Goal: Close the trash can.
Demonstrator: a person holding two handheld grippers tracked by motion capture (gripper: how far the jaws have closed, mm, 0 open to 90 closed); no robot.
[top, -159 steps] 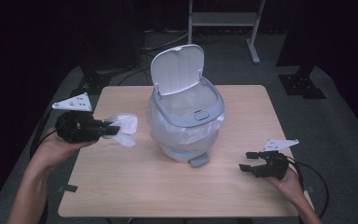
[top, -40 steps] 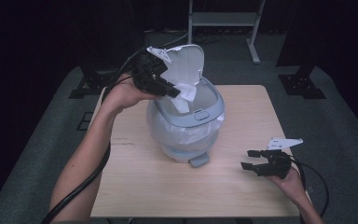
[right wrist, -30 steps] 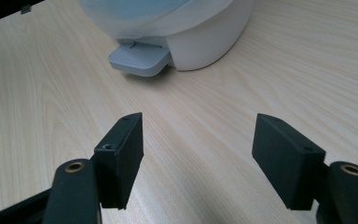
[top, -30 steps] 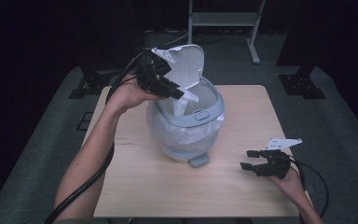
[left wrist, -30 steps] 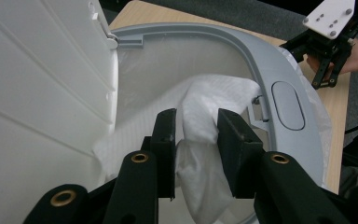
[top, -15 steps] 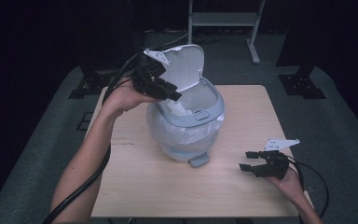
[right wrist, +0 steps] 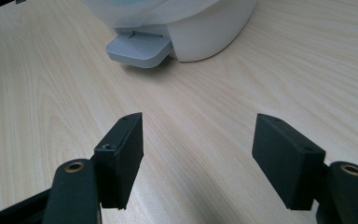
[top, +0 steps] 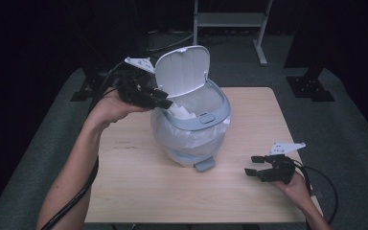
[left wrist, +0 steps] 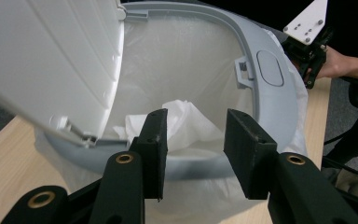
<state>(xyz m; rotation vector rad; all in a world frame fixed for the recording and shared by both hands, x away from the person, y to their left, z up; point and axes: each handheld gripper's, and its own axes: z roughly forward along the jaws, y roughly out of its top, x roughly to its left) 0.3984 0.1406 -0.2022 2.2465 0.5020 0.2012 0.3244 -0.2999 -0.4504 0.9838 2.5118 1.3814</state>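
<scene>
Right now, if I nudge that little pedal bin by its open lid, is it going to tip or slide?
The bin probably slides or rocks easily: it looks like thin plastic holding just a crumpled tissue, so likely light. Its raised lid stands high, so a push there would likely tip it sooner than one low down.

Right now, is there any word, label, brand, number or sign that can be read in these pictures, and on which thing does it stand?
None: no readable text in any view.
Bin, its lid and pedal: plain, no print visible.
Crumpled tissue in the bin: blank.
Table: bare wood grain only.
Grey plate on the right tool: holes only, no lettering.
</scene>
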